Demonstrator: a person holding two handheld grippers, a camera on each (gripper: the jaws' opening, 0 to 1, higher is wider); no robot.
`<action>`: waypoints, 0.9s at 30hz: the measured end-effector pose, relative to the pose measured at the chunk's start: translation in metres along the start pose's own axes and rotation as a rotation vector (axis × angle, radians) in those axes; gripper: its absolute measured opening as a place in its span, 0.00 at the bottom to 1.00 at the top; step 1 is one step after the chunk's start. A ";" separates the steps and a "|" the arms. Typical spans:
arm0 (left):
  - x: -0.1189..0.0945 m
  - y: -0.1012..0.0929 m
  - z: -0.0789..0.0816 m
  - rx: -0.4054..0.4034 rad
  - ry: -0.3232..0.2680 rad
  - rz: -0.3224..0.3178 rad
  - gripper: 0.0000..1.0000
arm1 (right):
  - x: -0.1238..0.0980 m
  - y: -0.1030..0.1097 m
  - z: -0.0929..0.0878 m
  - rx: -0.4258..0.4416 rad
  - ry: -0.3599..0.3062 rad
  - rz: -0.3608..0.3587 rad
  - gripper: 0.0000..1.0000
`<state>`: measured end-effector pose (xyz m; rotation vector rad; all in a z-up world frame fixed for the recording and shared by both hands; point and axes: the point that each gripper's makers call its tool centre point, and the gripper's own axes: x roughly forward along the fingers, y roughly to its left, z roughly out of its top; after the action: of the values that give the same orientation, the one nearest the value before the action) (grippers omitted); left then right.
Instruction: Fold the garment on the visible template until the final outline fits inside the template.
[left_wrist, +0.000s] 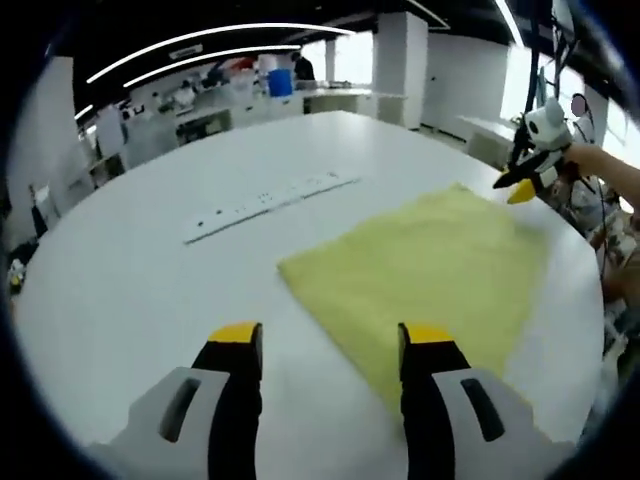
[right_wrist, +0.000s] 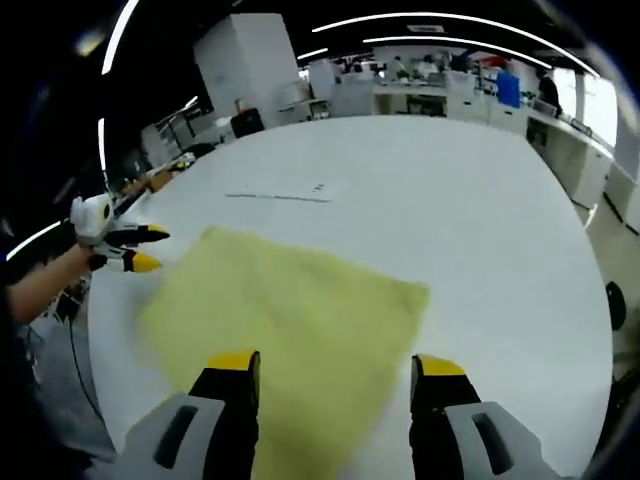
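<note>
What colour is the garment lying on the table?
Plain pale yellow garment, no pattern visible; it shows best in the left gripper view.

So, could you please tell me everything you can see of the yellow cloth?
The cloth is pale yellow, soft-looking fabric, lying flat on the white table as a rough four-sided shape with slightly uneven edges. The left gripper and right gripper hover open above its edges; neither grips it. A printed strip lies apart, beyond it.
</note>
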<state>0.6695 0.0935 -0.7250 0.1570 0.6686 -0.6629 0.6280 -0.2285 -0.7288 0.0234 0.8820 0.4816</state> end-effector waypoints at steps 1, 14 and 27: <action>-0.003 -0.001 -0.001 -0.007 -0.001 -0.005 0.52 | -0.003 0.002 -0.004 -0.007 0.004 0.002 0.58; -0.028 -0.034 -0.036 -0.050 0.050 -0.082 0.48 | -0.028 0.021 -0.043 0.011 0.036 0.024 0.51; -0.031 -0.057 -0.064 -0.134 0.094 -0.115 0.38 | -0.036 0.021 -0.077 0.078 0.063 0.039 0.44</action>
<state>0.5824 0.0869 -0.7517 0.0258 0.8146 -0.7221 0.5427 -0.2387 -0.7474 0.0973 0.9632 0.4868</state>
